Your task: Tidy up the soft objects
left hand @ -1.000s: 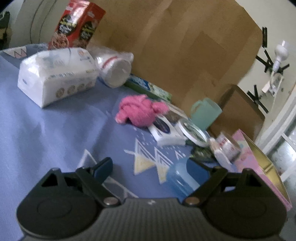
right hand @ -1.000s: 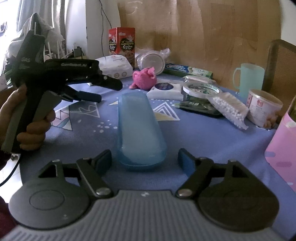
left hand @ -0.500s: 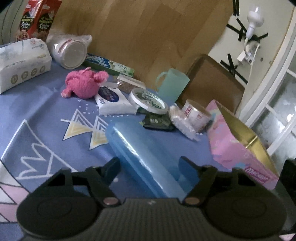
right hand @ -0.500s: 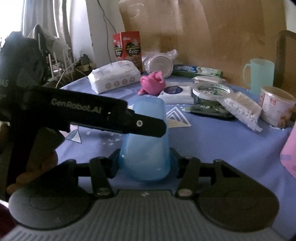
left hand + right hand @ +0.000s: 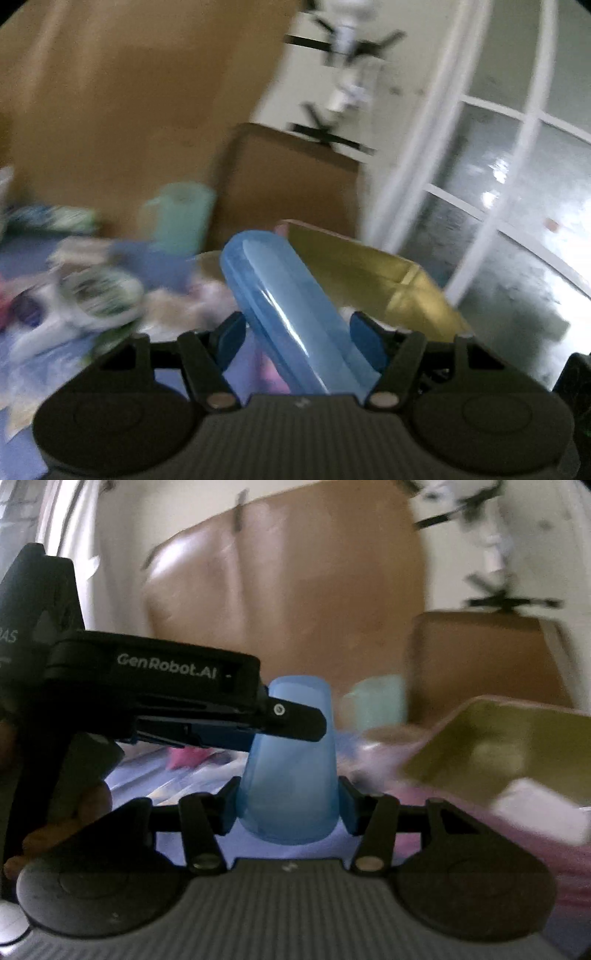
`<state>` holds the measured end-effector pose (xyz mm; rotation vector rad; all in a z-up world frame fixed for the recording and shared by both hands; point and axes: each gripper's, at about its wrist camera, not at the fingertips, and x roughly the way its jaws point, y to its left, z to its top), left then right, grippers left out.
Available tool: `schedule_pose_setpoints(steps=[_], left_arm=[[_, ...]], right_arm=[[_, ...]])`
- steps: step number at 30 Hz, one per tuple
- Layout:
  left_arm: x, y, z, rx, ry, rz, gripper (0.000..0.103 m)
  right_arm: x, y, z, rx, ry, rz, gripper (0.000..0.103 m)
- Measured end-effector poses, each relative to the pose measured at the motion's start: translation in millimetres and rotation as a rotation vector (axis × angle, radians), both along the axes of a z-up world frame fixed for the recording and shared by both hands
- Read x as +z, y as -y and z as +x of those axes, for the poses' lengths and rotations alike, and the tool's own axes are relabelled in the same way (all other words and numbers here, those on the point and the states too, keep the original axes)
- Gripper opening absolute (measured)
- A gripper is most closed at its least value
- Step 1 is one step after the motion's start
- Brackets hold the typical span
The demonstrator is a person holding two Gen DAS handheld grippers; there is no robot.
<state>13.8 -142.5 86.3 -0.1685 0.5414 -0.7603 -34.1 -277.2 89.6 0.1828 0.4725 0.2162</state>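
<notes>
The right claw [image 5: 288, 805] pinches the near end of the blue case [image 5: 291, 760], one pad on each side. The left claw [image 5: 295, 336] straddles the same case [image 5: 284, 306] farther along. Its jaws are closing, with the right pad against the case wall; whether the left pad touches is hard to tell. The case is carried between both claws, off the tabletop [image 5: 166, 786], its far end tilted up.

To the right stands the open pink box [image 5: 498, 746] with a gold lining; to the left lie blurred items, including a pink plush toy [image 5: 184, 757] and a green mug [image 5: 177, 218].

Risks, as judged:
- The case is smooth and rounded. An uneven pull between the claws is likely to twist it loose.
- A low swing toward the box can clip its rim or the mug.
</notes>
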Motion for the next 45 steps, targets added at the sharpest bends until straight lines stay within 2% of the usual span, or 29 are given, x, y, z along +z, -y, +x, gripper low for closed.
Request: schedule_pose_setpoints(steps=[7,10,13,16,19,22,25,29,30,32,35,37,38,40,41,42,45], left_arm=[[-1,85,0,-0.164,0.035,0.039,0.066],[-6,106,-2,-0.204,0.029,0.054,0.070],[-7,105,-6,-0.178,0.059,0.074,0.070],[-8,86,-3,-0.149,0.063,0.072,0.071],[-9,47,3,-0.071,0.066,0.054,0.079],[-16,1,10,0.035,0.057,0.057,0.080],[-30,-54,19,0.187,0.025,0.094,0.080],[-50,-125,33,0.446,0.004,0.220,0.080],[-53,-142,35,0.498,0.002,0.236,0.080],[-57,-170,36,0.558,0.000,0.221,0.080],[-65,-197,35,0.590,-0.004,0.166,0.081],[-72,-204,37,0.578,-0.040,0.109,0.080],[-70,-208,35,0.570,-0.017,0.070,0.083],[-68,-213,28,0.593,0.028,0.037,0.088],[-69,-214,25,0.589,0.033,0.025,0.089],[-68,-216,26,0.583,0.033,0.014,0.089],[-67,-220,29,0.585,0.013,-0.009,0.090]], right_arm=[[-3,63,-3,-0.209,0.002,0.000,0.056],[-11,74,-2,-0.289,0.005,-0.070,0.057],[-20,84,-8,-0.438,0.020,-0.181,0.060],[-19,105,-21,-0.506,0.044,-0.137,0.062],[-15,114,-28,-0.557,0.076,-0.112,0.062],[-11,110,-25,-0.525,0.087,-0.078,0.062],[-7,92,-13,-0.435,0.089,-0.067,0.062],[-4,53,9,-0.252,0.072,-0.045,0.061],[-3,42,17,-0.199,0.060,-0.035,0.061],[-4,19,38,-0.103,0.025,-0.016,0.061],[-7,-15,80,0.030,-0.063,0.040,0.062],[-11,-38,115,0.086,-0.125,0.082,0.067],[-14,-49,137,0.091,-0.168,0.107,0.071],[-24,-66,180,0.099,-0.262,0.172,0.074],[-31,-74,201,0.091,-0.306,0.194,0.079],[-41,-82,223,0.069,-0.353,0.199,0.087],[-65,-107,278,0.016,-0.489,0.141,0.091]])
